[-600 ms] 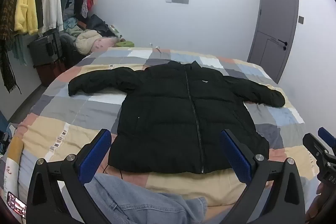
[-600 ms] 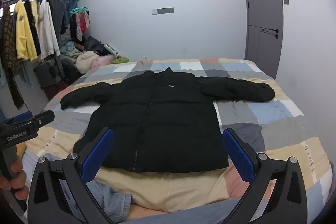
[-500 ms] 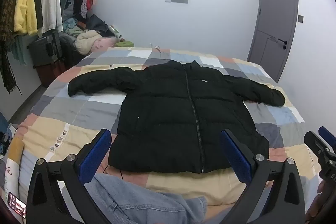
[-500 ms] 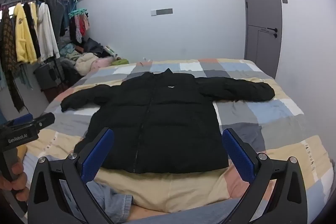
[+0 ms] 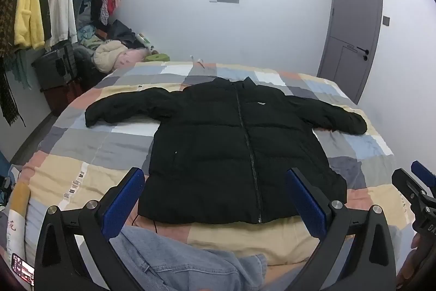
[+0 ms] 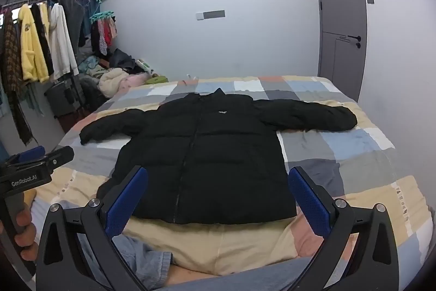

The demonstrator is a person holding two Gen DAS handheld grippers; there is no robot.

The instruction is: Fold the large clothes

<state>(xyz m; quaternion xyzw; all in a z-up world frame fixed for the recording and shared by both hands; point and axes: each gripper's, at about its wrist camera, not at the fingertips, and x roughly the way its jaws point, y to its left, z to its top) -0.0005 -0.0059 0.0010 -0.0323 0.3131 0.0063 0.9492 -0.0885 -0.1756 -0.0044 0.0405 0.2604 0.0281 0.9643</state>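
1. Denim, a pale blue garment (image 5: 190,261), lay nearest of all, bunched just under the left gripper (image 5: 215,198) and showing again below the left finger of the right gripper (image 6: 218,198).
2. Both grippers stood spread as wide as they go, blue pads apart, nothing between them and nothing touched; each hung above the near edge of the bed (image 5: 81,171).
3. A hand (image 6: 24,233) gripped the handle of the left gripper at the left edge of the right wrist view, where white lettering read "GenRobot.AI".
4. Just beyond the fingertips lay the black puffer jacket (image 5: 234,154), face up and zipped, its hem nearest the grippers, its collar farthest.
5. The sleeves stretched out flat to either side, past the outer fingers of both grippers.
6. A small white logo marked the chest; its words were too small to read.
7. Printed letters ran along the checked bedcover left of the left gripper, unreadable.
8. Farther off, left of both grippers, hung a clothes rack (image 6: 41,45); to the far right stood a grey door (image 5: 351,45).
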